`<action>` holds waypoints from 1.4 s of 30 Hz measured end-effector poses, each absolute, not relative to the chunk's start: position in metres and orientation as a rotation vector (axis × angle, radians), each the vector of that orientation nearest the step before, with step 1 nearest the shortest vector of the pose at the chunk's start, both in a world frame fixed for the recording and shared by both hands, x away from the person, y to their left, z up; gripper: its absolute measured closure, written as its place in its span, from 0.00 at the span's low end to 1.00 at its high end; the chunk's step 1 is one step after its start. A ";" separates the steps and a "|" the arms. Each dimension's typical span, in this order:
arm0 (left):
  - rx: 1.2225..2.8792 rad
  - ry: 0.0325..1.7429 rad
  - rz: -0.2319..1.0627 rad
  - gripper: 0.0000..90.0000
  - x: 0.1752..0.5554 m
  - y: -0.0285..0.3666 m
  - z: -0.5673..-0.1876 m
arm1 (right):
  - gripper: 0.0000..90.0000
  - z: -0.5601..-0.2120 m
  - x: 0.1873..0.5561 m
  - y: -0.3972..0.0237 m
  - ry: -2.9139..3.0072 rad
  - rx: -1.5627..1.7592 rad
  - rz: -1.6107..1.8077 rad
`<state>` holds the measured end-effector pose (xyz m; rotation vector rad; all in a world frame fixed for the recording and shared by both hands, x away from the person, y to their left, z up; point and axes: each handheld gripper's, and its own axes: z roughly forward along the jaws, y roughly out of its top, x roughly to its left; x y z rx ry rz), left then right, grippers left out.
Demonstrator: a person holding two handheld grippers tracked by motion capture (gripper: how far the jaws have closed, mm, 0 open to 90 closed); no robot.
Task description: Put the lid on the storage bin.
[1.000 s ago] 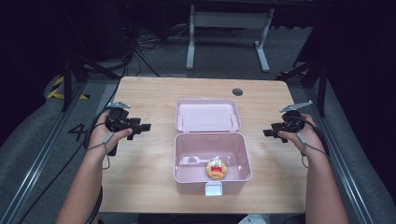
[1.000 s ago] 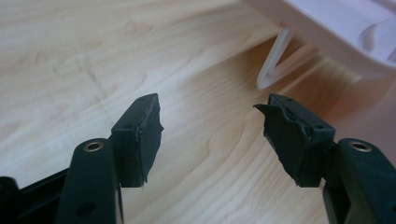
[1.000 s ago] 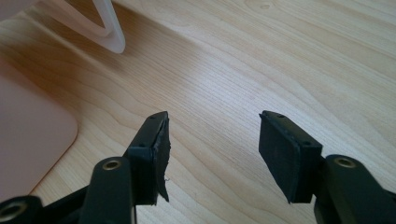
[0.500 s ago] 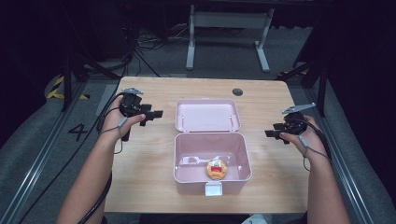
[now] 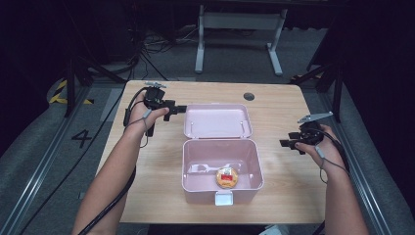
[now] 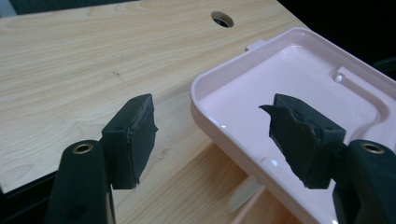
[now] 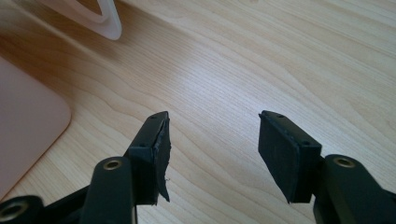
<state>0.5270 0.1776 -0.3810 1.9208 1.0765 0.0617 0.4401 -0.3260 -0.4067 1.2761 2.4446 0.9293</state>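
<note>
Two tools are in my hands, and the left tool (image 5: 180,109) is the one that has just moved: a second ago it hung out over the left edge of the surface (image 5: 147,166), and now it has come forward and inward until its tip sits just beside the left rim of the pink lid (image 5: 218,120). Seen from the left gripper view, its jaws are spread wide, one over the bare wood and the other over the lid's inner face (image 6: 299,79), with the rim running up between them. Nothing is pinched yet.

The lid lies flung back flat on the surface, hinged to the far side of the pink box (image 5: 195,180), which stands open at the middle. Inside the box rests a small round snack (image 5: 226,177) with a red label, near the front wall, plus something pale beside it that I cannot make out.

My right tool (image 5: 285,143) has stayed where it was, well apart from the box on its right side, jaws spread over bare wood (image 7: 210,84).

I judge this move to be the approach to closing the box: the left tool is lined up to take the lid's edge and swing it over.
</note>
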 end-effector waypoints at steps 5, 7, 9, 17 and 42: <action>1.926 1.116 0.010 0.36 0.537 0.169 -0.393 | 0.49 -0.407 0.439 -0.326 2.444 1.294 0.926; 1.915 1.129 -0.034 0.36 0.540 0.167 -0.398 | 0.49 -0.407 0.438 -0.326 2.439 1.296 0.934; 1.909 1.144 -0.055 0.37 0.543 0.165 -0.403 | 0.49 -0.408 0.438 -0.326 2.440 1.294 0.935; 1.883 1.227 -0.189 0.44 0.548 0.158 -0.418 | 0.49 -0.410 0.438 -0.324 2.457 1.293 0.923; 1.840 1.191 -0.128 0.73 0.545 0.156 -0.396 | 0.49 -0.399 0.430 -0.325 2.447 1.303 1.009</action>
